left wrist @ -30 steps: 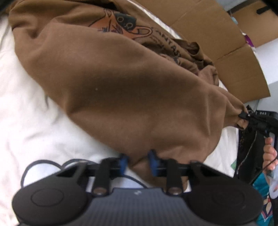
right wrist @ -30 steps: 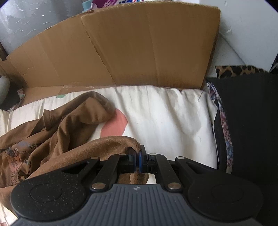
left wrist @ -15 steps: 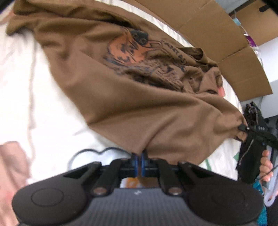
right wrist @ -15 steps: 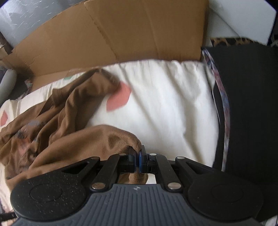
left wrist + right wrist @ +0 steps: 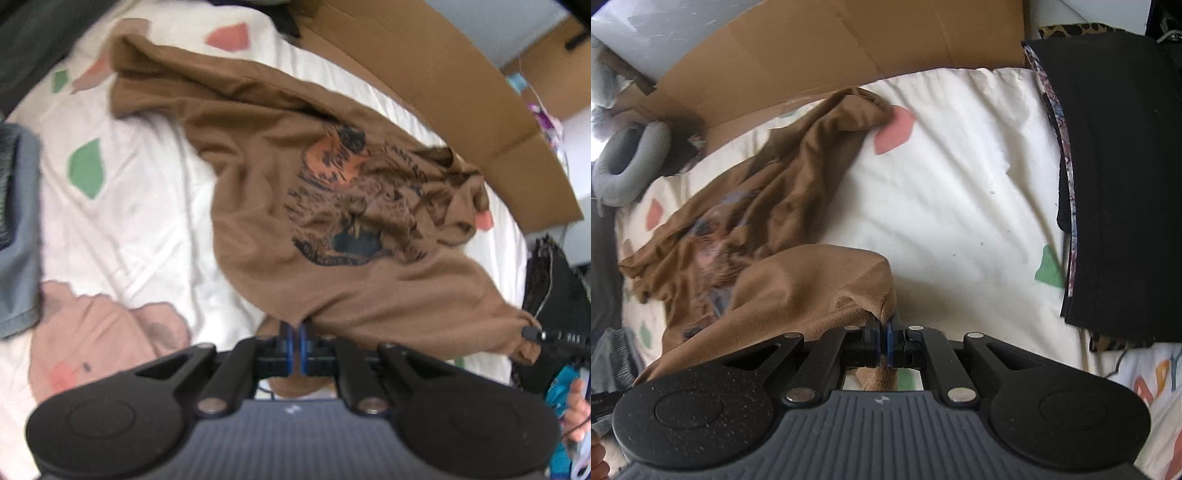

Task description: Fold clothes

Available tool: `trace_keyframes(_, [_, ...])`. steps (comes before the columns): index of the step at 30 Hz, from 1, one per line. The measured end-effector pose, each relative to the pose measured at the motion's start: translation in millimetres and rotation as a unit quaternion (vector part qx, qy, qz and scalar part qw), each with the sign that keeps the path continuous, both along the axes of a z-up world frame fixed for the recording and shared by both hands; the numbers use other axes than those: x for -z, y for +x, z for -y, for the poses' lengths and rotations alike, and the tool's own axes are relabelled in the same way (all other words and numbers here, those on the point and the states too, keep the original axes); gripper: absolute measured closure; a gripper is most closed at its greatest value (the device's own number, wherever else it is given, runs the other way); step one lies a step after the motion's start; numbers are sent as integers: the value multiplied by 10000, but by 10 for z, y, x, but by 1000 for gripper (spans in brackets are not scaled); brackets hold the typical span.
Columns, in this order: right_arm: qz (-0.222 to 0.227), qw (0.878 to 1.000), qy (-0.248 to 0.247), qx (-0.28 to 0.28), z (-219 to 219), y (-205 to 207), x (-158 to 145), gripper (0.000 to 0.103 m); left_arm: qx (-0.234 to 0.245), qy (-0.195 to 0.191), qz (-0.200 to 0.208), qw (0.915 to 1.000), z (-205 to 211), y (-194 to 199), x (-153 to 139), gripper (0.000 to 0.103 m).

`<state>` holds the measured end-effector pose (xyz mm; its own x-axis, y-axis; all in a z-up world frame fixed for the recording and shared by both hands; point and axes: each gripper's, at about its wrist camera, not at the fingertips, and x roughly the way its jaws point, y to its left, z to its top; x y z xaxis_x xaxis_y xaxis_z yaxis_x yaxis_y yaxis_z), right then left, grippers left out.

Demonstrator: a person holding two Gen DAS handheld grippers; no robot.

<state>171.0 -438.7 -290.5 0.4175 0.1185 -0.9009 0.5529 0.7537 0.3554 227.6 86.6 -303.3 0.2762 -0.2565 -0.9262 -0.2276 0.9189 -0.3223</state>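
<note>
Fingers (image 5: 294,341) pinch brown shirt (image 5: 280,206); patterned sheet (image 5: 960,192), seemingly bed

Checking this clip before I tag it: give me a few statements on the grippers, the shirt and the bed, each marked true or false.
1. The left gripper is shut on the edge of the brown T-shirt. True.
2. The right gripper is open and holds nothing. False: it is shut on a corner of the same shirt.
3. The shirt's printed graphic faces up in the left wrist view. True.
4. The shirt is already folded into a neat rectangle. False: it lies spread and rumpled, with bunched cloth at its far end.
5. The bedsheet is plain black. False: it is white with pink and green patches.
6. Flat cardboard stands behind the bed. True.
</note>
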Motion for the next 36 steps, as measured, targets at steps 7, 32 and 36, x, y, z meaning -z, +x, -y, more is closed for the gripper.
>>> trace_keyframes(7, [6,9999,-17,-157,-211,-49,-464,102,-329,40,159,9993,-194,-112,-415,101])
trace_keyframes(32, [568,9950,-311,-760,-459,-556,-1811,102,-507,262,1019,9932,-213,-920,-1946,103])
trace_keyframes(36, [553,9938,-411,-869,-533,-640,-1833,103,-537,316,939,9936,-265,-1035,-1913,103])
